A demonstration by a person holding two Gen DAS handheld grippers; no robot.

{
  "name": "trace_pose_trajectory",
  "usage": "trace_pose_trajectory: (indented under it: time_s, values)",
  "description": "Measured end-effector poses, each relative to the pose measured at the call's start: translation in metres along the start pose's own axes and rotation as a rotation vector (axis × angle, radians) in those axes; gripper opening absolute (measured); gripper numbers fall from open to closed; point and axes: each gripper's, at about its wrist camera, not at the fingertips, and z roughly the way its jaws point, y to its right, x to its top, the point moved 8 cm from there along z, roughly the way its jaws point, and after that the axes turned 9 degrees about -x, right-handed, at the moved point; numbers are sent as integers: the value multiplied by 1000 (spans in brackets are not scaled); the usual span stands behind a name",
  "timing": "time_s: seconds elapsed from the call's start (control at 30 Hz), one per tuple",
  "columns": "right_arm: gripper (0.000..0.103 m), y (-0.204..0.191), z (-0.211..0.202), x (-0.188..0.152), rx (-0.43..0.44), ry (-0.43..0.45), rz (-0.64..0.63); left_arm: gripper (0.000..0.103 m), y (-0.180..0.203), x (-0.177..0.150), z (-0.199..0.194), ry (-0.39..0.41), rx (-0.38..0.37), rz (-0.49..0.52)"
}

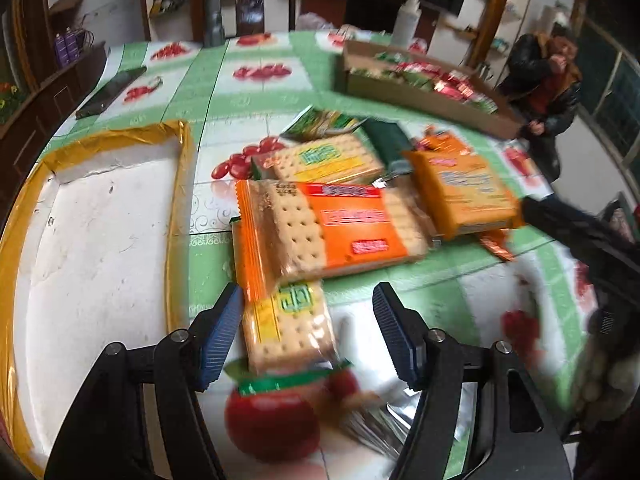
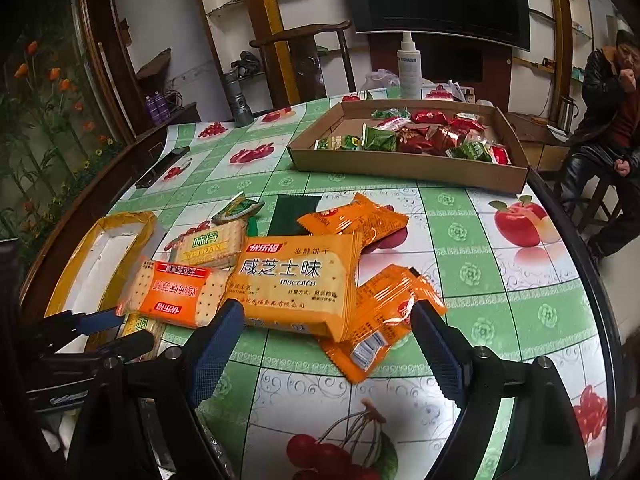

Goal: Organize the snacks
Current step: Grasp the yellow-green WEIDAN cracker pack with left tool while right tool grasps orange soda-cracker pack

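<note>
Below, in the left wrist view, I am holding the left gripper (image 1: 308,334) with its fingers apart around a yellow-green cracker pack (image 1: 286,330); whether the pads are touching it I cannot tell. An orange cracker pack (image 1: 332,226) is lying just beyond, overlapping the pack's far end, and a gold-rimmed white tray (image 1: 100,216) is sitting to the left on the fruit-print tablecloth (image 1: 216,92).

Next, in the right wrist view, I am keeping the right gripper (image 2: 328,336) spread wide with nothing between its pads, above the near edge of a yellow cheese-biscuit pack (image 2: 294,280). Orange wrappers (image 2: 380,320) are lying to its right. A cardboard tray (image 2: 404,166) of red and green sweets is resting at the far side, and a seated person (image 2: 608,120) is at far right.
</note>
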Motion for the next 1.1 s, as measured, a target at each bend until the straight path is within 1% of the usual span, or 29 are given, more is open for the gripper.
trace_pose_trajectory:
  time_s: [0.03, 0.07, 0.1, 0.17, 0.23, 0.33, 0.43, 0.47, 0.5, 0.53, 0.6, 0.7, 0.77, 0.8, 0.9, 1.0, 1.07, 1.1]
  values:
    - [87, -1, -1, 2, 13, 2, 1, 61, -2, 0, 5, -10, 21, 10]
    - [87, -2, -2, 3, 25, 3, 1, 54, -4, -3, 10, -25, 20, 12]
    - [88, -6, -4, 4, 43, 4, -3, 46, -7, -4, 10, -21, 31, 21]
    - [88, -15, -7, 5, 81, 3, -17, 44, -9, -6, 2, 9, -13, 11]
    - [88, -28, -7, 5, 118, -11, -43, 44, -13, -10, -10, 31, -79, -43]
    - [88, -53, -5, 6, 165, -31, -91, 44, -16, -13, -25, 63, -137, -86]
    - [88, -86, 0, 4, 211, -61, -171, 44, -22, -22, -41, 94, -194, -132]
    - [88, -99, 3, 2, 221, -79, -219, 43, -23, -24, -44, 98, -208, -143]
    - [88, -107, 5, 0, 217, -86, -260, 31, -25, -28, -49, 106, -223, -155]
    - [88, -118, 9, -4, 199, -95, -324, 9, -29, -31, -54, 113, -241, -165]
    - [88, -131, 16, -11, 148, -103, -435, 9, -35, -37, -59, 108, -297, -205]
    - [88, -142, 22, -25, 117, -131, -566, 9, -42, -47, -67, 98, -323, -213]
    - [88, -147, 24, -30, 105, -136, -628, 9, -37, -52, -70, 90, -396, -213]
    - [88, -150, 25, -31, 96, -131, -658, 9, -35, -54, -71, 87, -417, -211]
    - [88, -163, 34, -34, 62, -123, -776, 9, -29, -56, -75, 94, -437, -192]
    - [88, -178, 49, -41, 57, -147, -917, 11, -26, -60, -77, 91, -451, -181]
    - [88, -182, 58, -41, 76, -174, -939, 11, -26, -63, -81, 91, -450, -171]
    - [88, -184, 59, -38, 90, -175, -921, 11, -26, -64, -82, 92, -449, -170]
